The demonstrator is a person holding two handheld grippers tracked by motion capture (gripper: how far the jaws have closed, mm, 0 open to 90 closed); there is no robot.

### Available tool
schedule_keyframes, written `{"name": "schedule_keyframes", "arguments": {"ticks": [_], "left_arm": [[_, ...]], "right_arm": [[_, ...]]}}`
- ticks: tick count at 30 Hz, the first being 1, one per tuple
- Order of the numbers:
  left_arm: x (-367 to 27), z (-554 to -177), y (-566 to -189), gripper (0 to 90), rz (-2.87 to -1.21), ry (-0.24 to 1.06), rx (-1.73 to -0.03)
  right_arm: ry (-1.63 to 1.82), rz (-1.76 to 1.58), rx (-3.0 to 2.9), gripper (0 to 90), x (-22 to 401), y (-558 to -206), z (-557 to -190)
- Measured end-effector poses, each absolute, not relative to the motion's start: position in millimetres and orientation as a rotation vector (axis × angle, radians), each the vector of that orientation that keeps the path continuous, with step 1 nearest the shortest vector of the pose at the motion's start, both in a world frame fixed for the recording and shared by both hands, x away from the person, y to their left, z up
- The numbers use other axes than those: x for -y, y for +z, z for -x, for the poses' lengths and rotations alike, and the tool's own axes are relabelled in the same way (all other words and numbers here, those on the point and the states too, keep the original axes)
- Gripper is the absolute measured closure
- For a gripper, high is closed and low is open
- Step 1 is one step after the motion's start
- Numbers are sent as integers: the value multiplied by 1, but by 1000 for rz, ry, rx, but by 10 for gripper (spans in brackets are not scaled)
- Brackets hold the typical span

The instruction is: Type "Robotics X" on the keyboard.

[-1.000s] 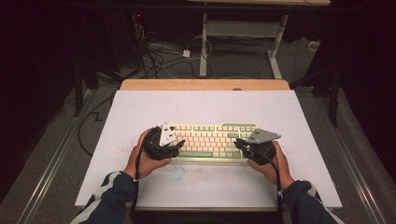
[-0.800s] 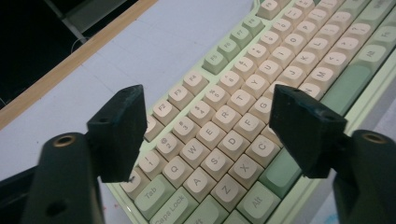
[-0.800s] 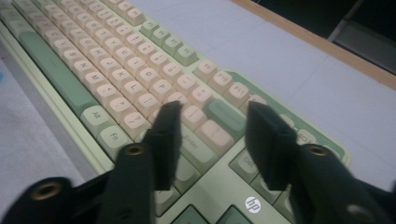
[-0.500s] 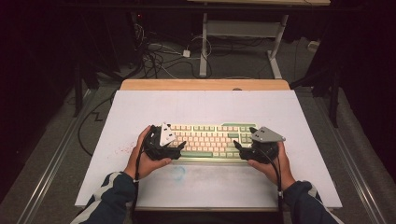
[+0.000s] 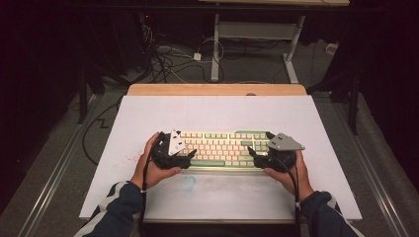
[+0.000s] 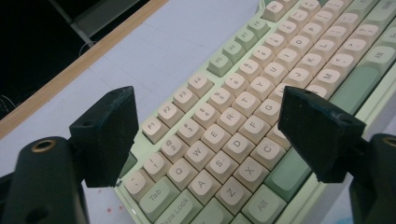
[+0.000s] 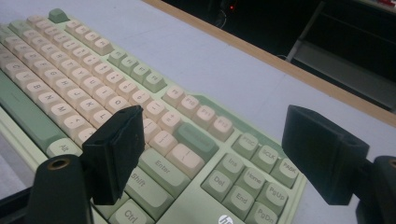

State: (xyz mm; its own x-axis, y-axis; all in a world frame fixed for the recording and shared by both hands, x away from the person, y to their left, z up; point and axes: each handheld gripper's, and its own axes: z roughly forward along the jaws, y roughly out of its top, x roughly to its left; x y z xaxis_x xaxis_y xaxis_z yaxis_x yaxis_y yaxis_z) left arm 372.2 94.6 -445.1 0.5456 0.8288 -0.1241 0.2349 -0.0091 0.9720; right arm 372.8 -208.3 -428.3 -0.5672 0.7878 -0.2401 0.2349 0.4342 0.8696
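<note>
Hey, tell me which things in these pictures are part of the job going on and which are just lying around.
Part of the job:
- keyboard
- left gripper, jaws open over the keyboard's left end
- right gripper, jaws open over its right end

Just lying about:
- white table underneath
- cables on the floor behind
- desk frame at the back

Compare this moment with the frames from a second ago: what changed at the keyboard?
Both jaws have just been opening: the left gripper and right gripper now stand wide open over the keyboard, pressing nothing. The hands, the keyboard and the white table kept their places.
</note>
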Motion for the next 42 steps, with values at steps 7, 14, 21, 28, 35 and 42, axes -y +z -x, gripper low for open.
{"name": "schedule_keyframes", "arguments": {"ticks": [7,14,21,28,35,42], "left_arm": [[-100,-367,-443,187,-1559,613,-917],[-104,-359,-442,187,-1577,645,-889],[-108,-354,-440,187,-1572,651,-884],[-117,-349,-439,187,-1558,668,-887],[-122,-346,-439,187,-1555,670,-890],[-128,-341,-442,187,-1571,679,-892]], "right_arm": [[1079,-833,-2020,223,211,-424,-367],[1076,-813,-2010,224,212,-421,-361],[1069,-798,-1993,225,217,-418,-354],[1061,-778,-1980,225,221,-414,-346],[1052,-767,-1969,226,226,-414,-341],[1034,-761,-1969,227,229,-414,-338]]}}
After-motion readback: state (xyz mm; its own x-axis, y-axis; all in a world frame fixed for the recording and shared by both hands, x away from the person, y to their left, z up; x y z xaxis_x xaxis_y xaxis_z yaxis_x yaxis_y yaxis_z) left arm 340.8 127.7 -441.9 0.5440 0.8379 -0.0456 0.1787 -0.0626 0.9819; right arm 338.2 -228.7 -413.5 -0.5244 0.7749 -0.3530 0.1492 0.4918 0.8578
